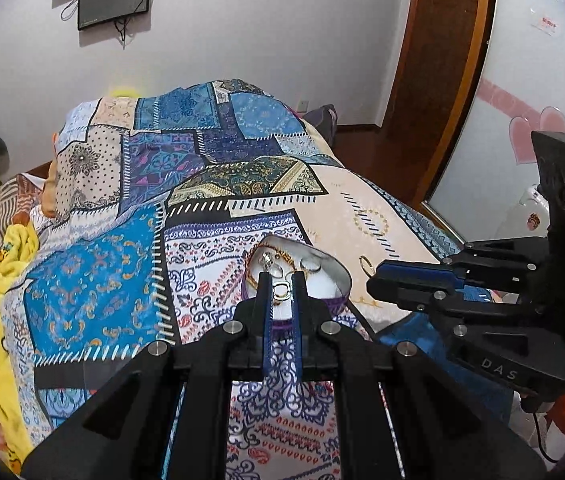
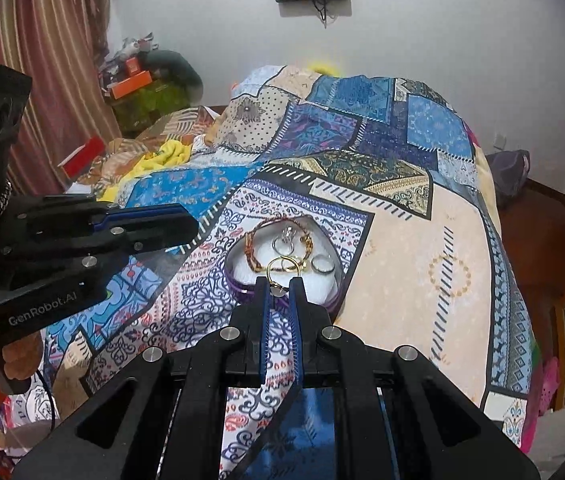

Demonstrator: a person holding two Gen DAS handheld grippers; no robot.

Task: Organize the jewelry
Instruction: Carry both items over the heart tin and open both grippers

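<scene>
A purple-rimmed jewelry box (image 2: 242,286) with a white lining sits on the patchwork quilt (image 2: 402,248) of the bed, at the centre of both views. Inside lie a gold chain bracelet (image 2: 251,254), a silver ring (image 2: 322,266) and other pieces. The right tongs (image 2: 280,285) are clamped on a thin gold ring (image 2: 278,263) over the box's near rim. The left tongs (image 1: 282,280) are nearly together, pinching a small gold piece (image 1: 281,290) over the box.
</scene>
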